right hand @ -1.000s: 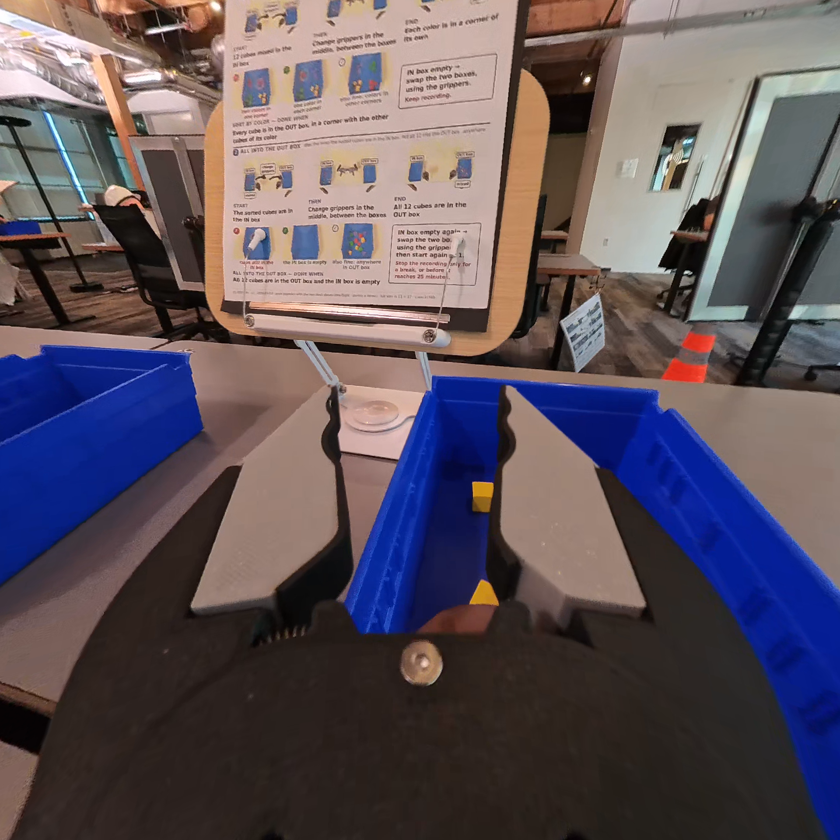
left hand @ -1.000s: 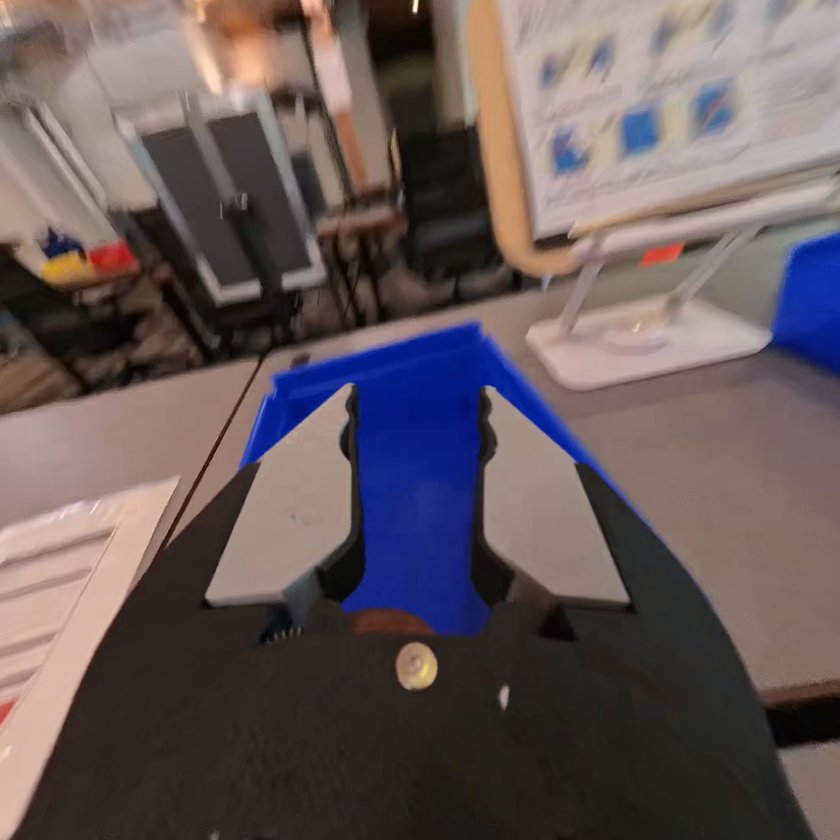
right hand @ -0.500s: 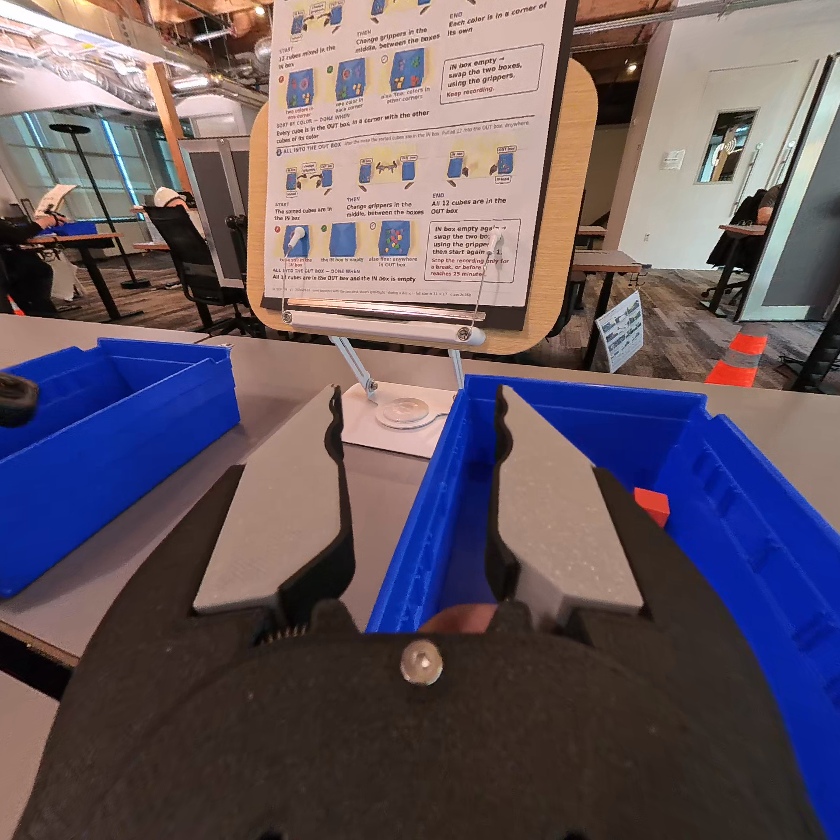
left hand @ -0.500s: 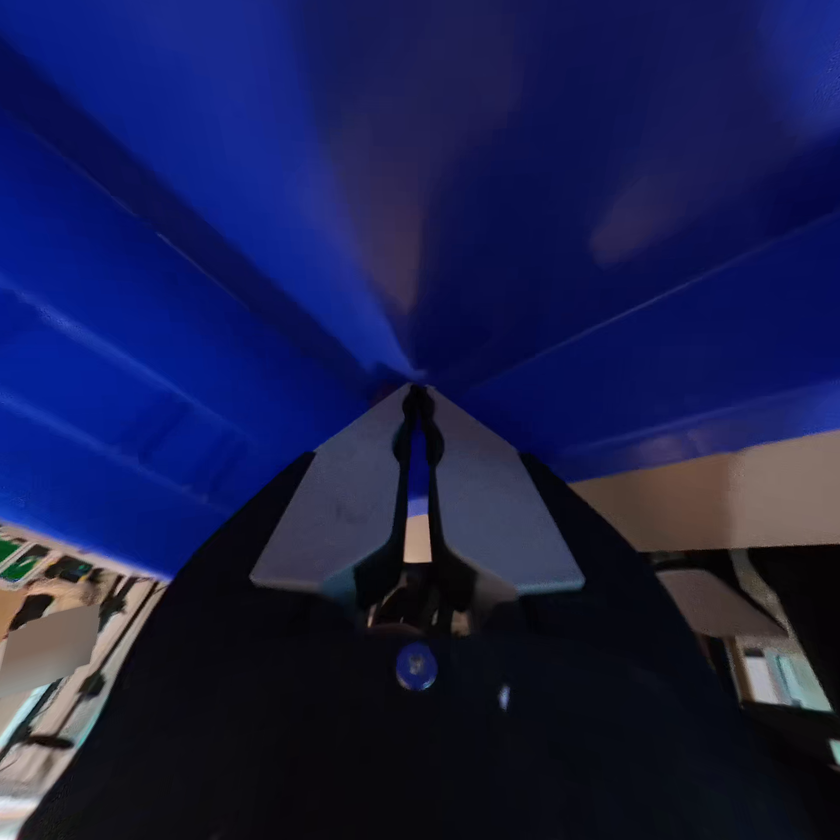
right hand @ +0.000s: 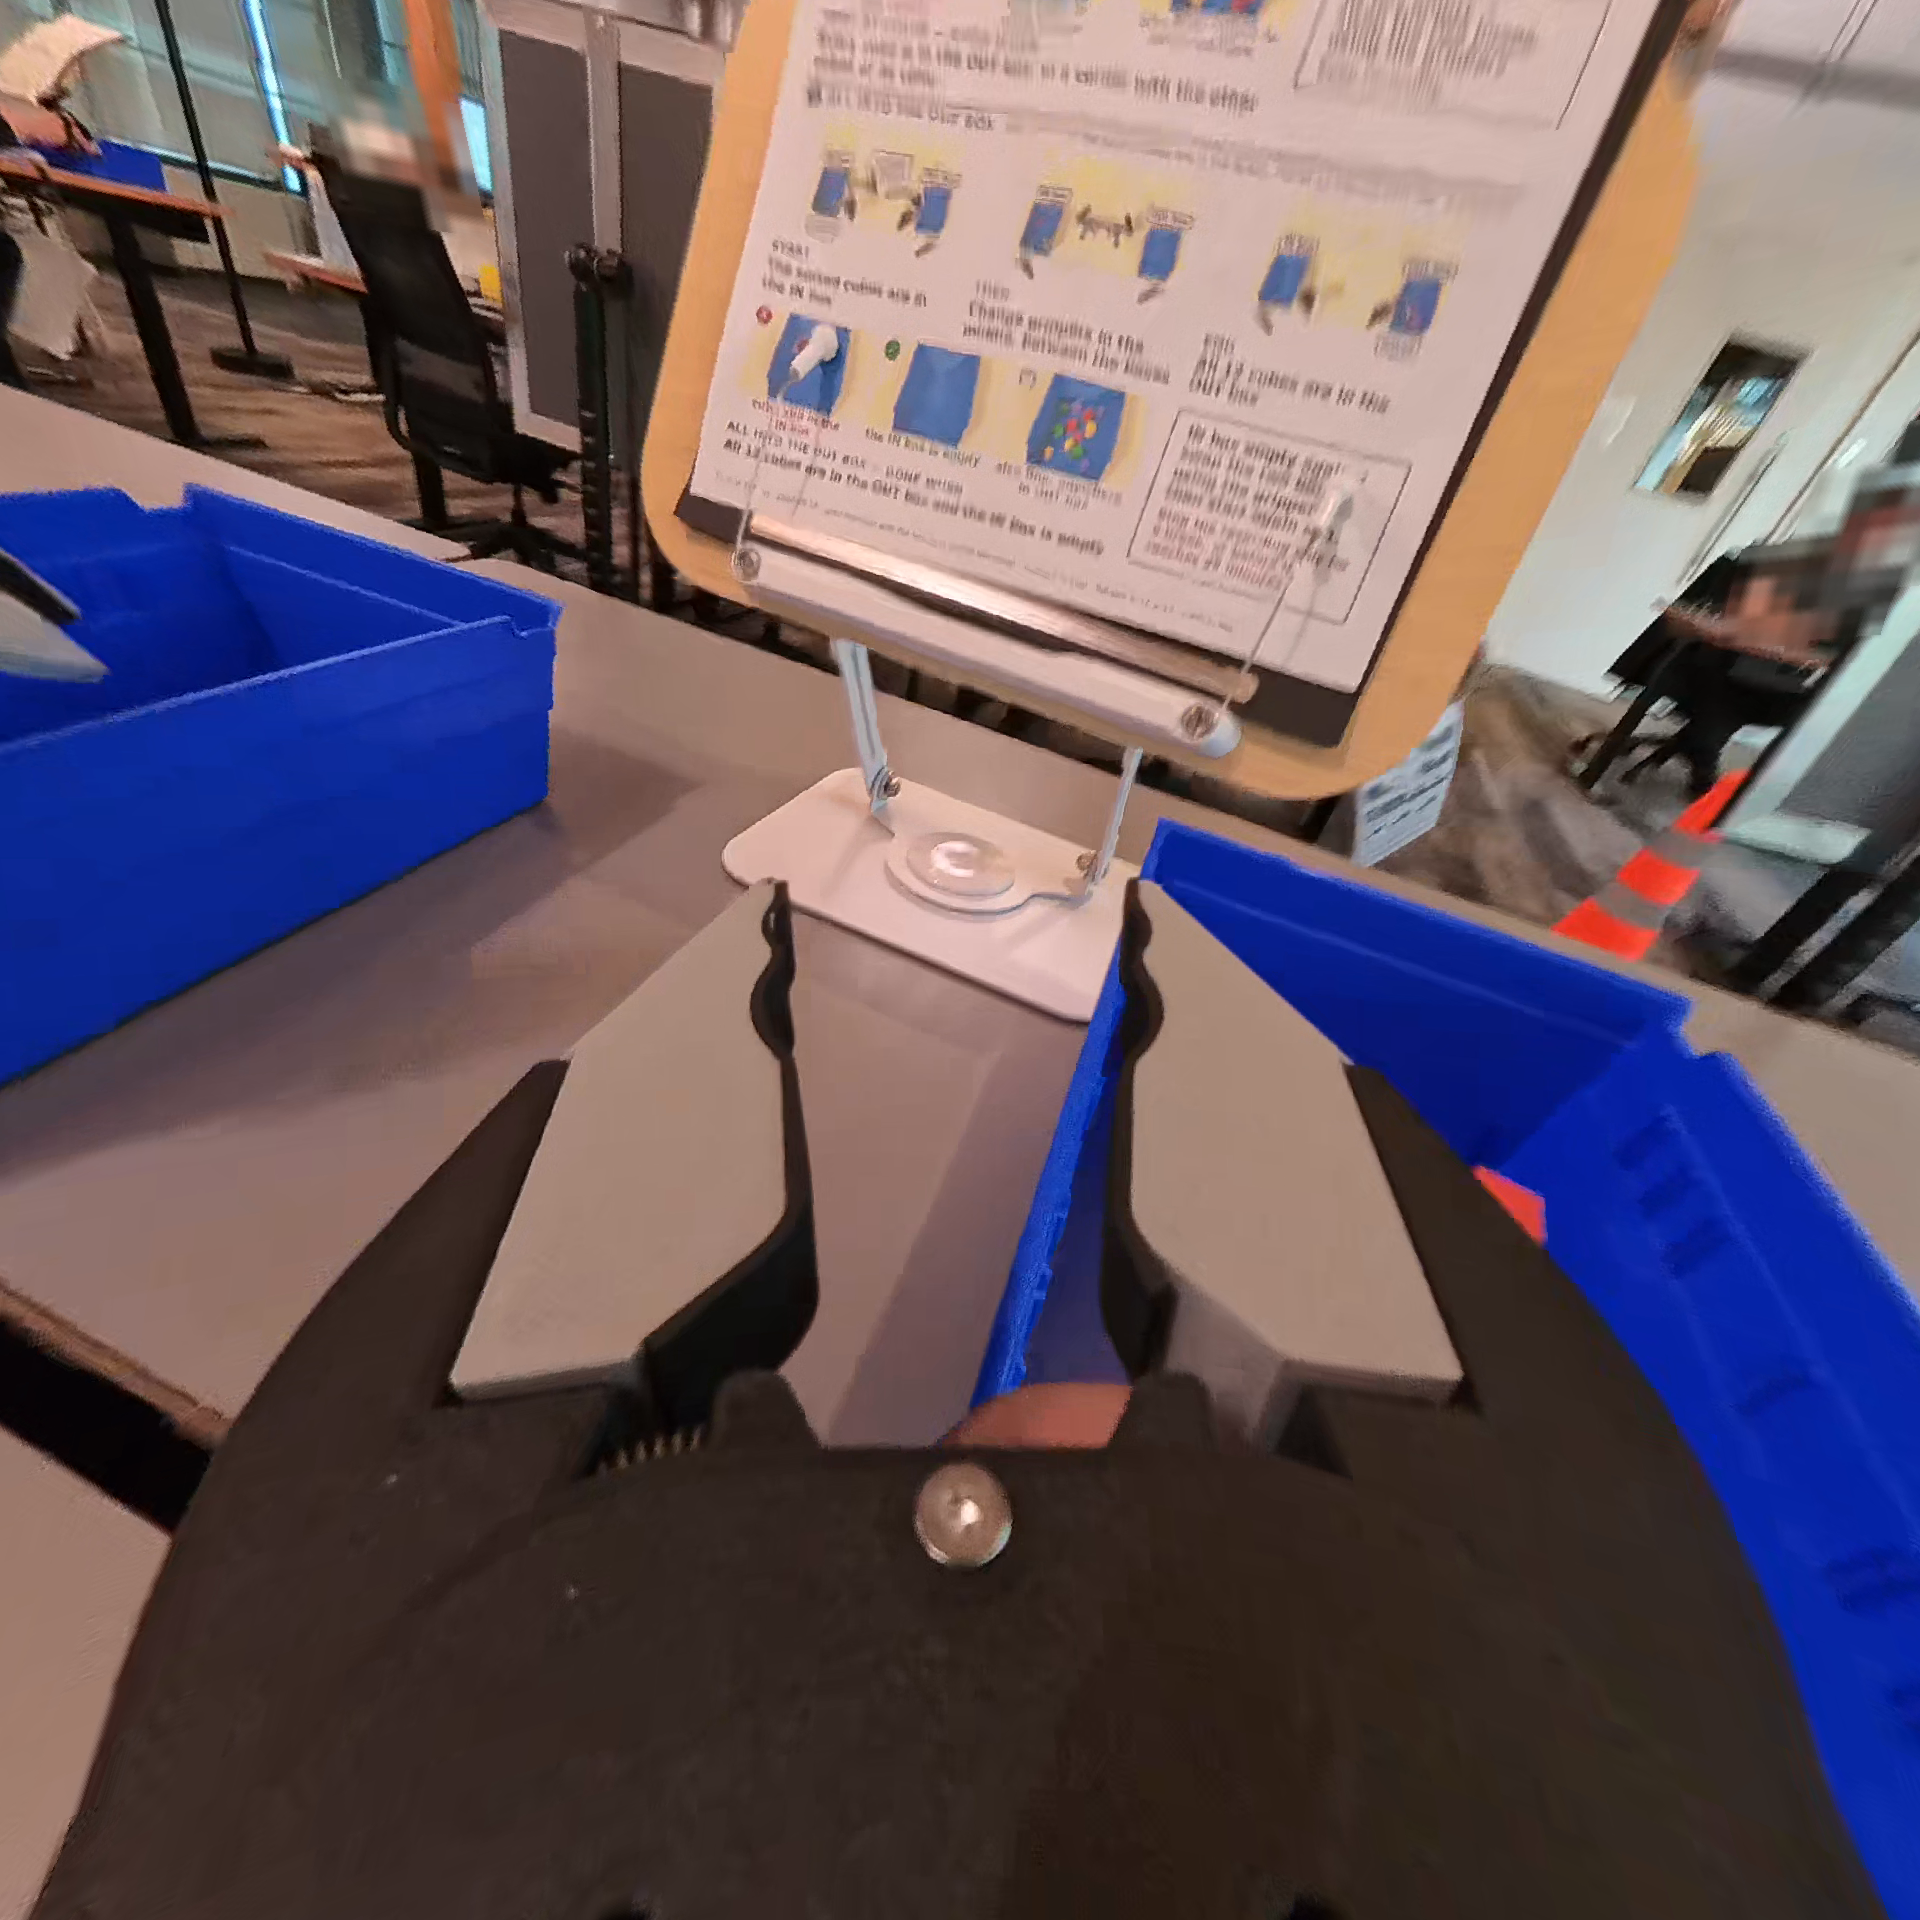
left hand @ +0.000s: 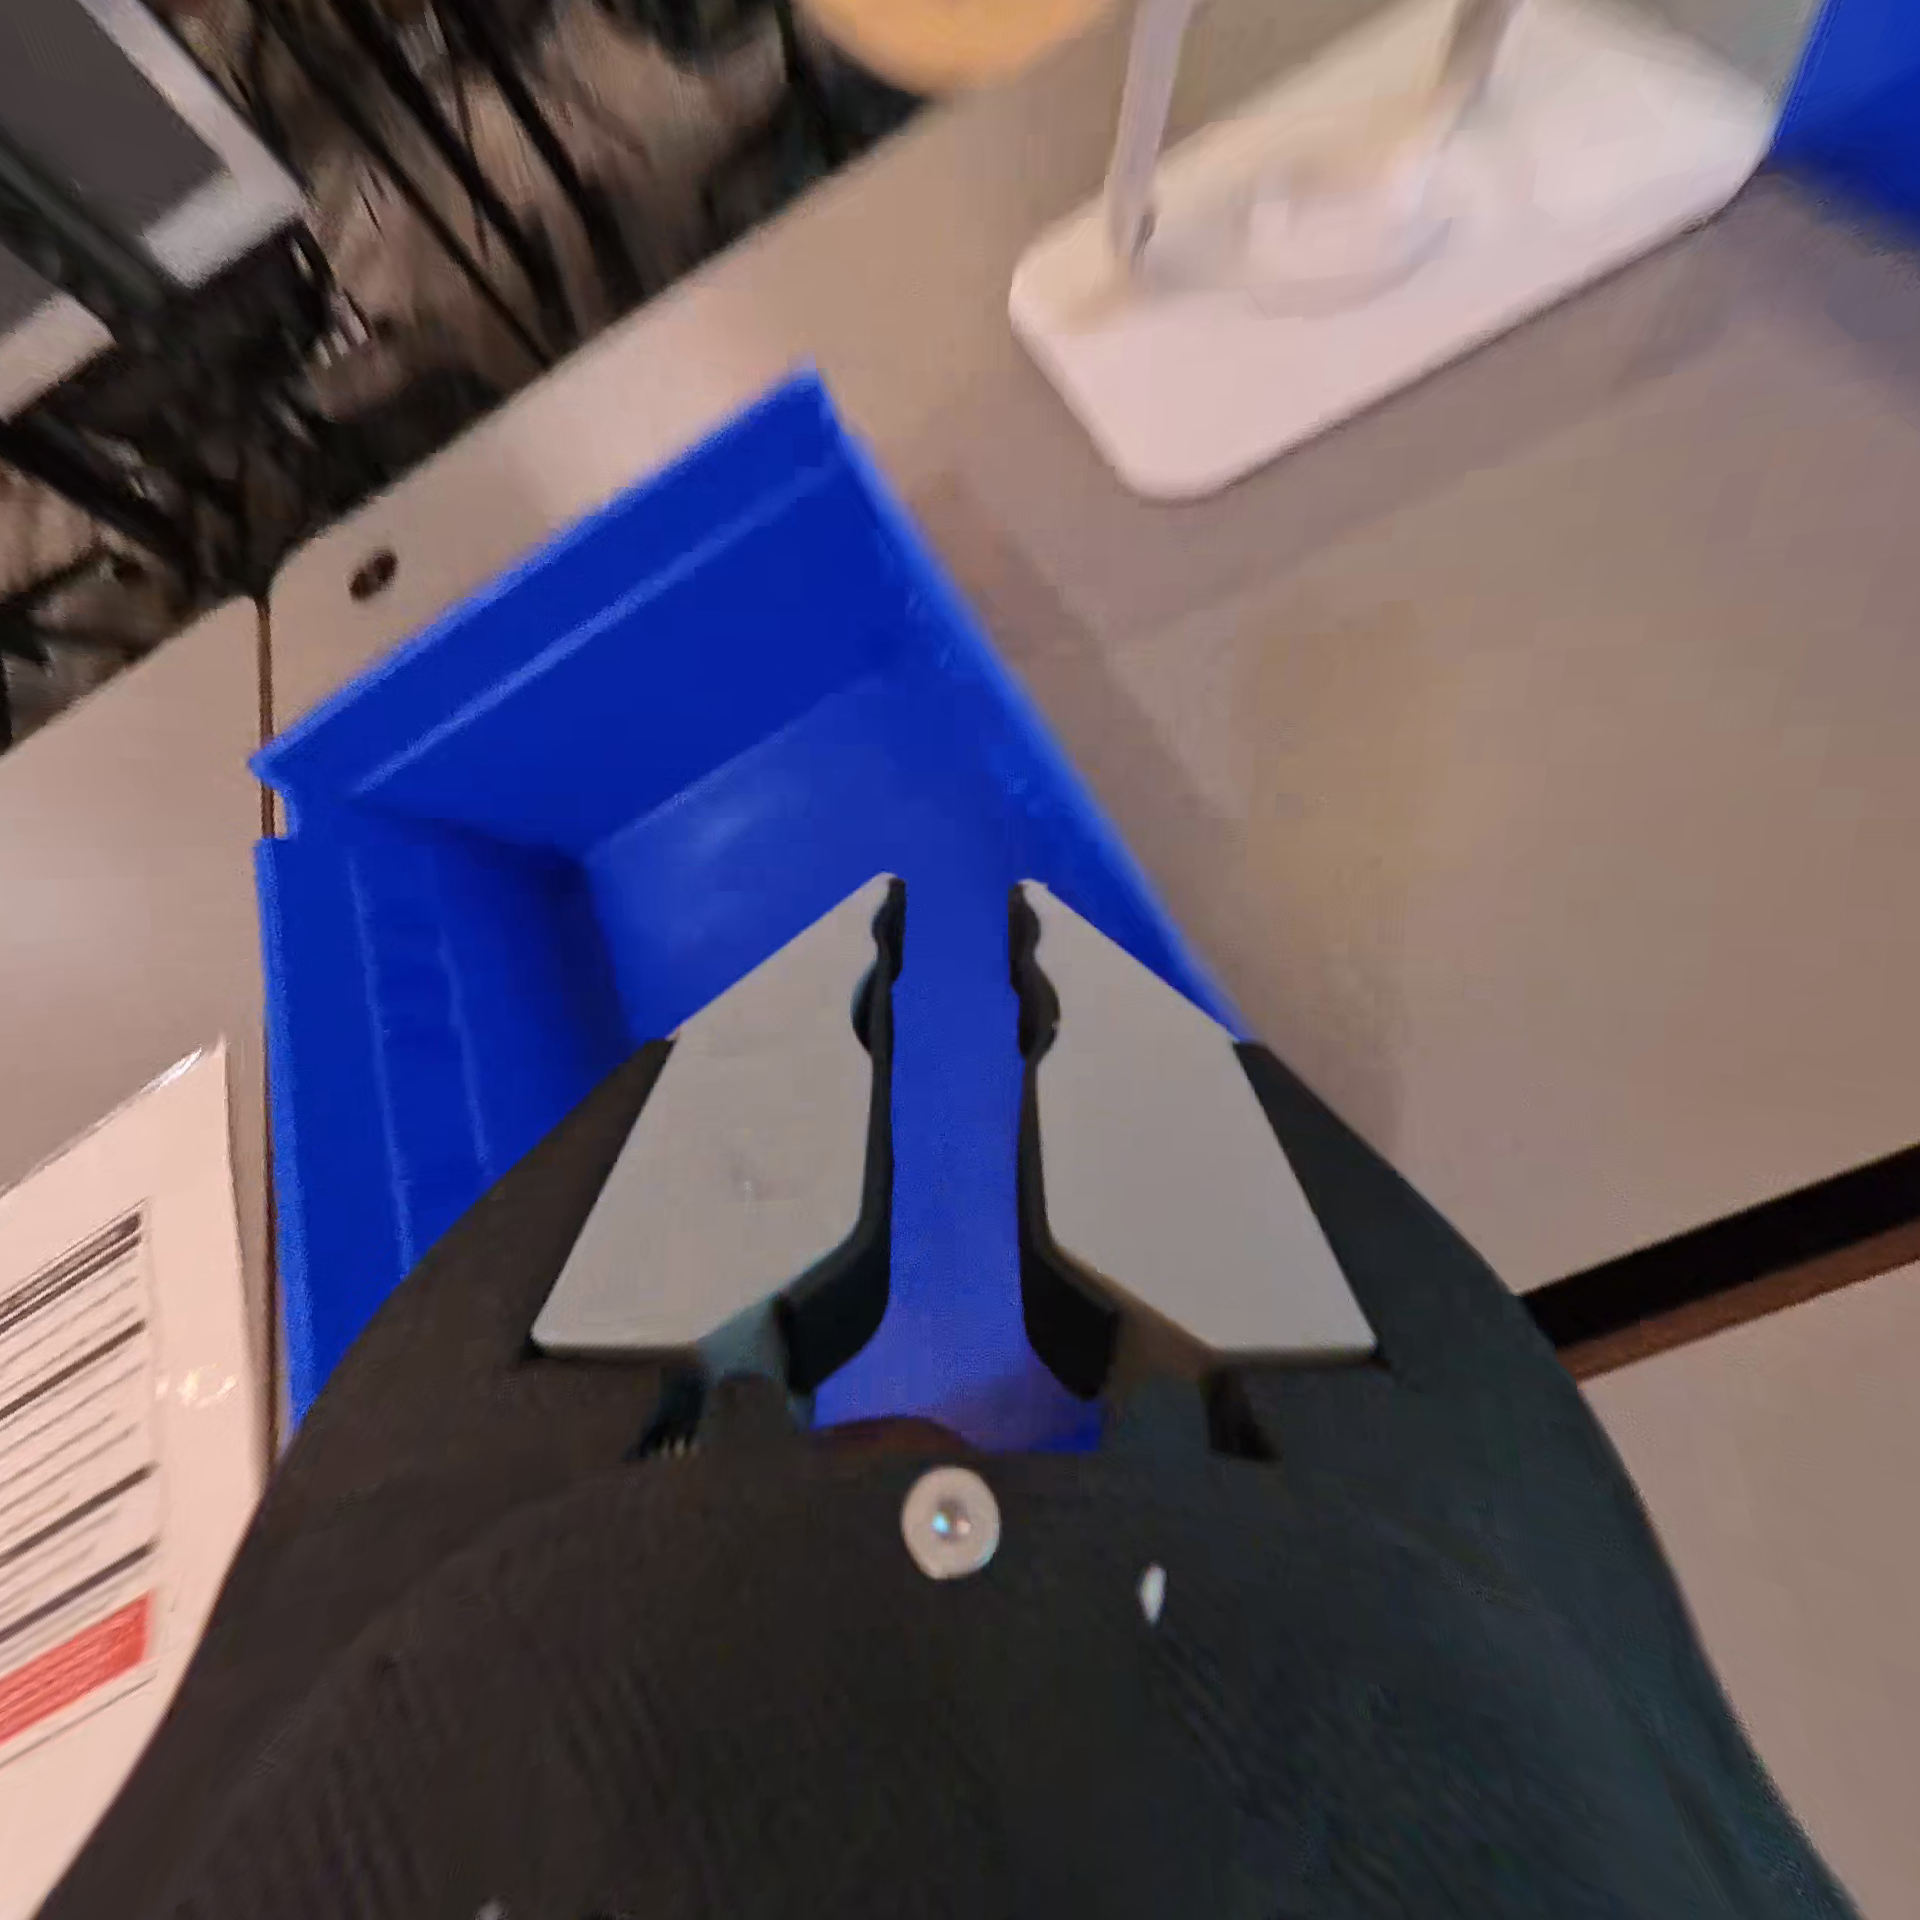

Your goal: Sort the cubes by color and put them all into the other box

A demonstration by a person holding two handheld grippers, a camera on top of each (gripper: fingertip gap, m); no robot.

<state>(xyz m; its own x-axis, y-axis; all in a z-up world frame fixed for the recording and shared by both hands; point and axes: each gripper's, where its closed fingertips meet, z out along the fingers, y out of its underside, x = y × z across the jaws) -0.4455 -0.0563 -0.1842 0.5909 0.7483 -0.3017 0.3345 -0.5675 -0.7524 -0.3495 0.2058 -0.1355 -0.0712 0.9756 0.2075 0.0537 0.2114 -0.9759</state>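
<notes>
Glossy blue plastic box (left hand: pixel 416 1039), matt grey tabletop (left hand: pixel 1455 831)

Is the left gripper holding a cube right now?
No, the left gripper is open with only the blue box floor showing between its fingers.

The grey table (right hand: pixel 623 987) carries two blue boxes: the left box (right hand: pixel 260 790) and the right box (right hand: pixel 1683 1164), well apart. Between them stands the white base (right hand: pixel 935 894) of a sheet stand. A printed paper (left hand: pixel 94 1455) lies just beside the left box.
</notes>
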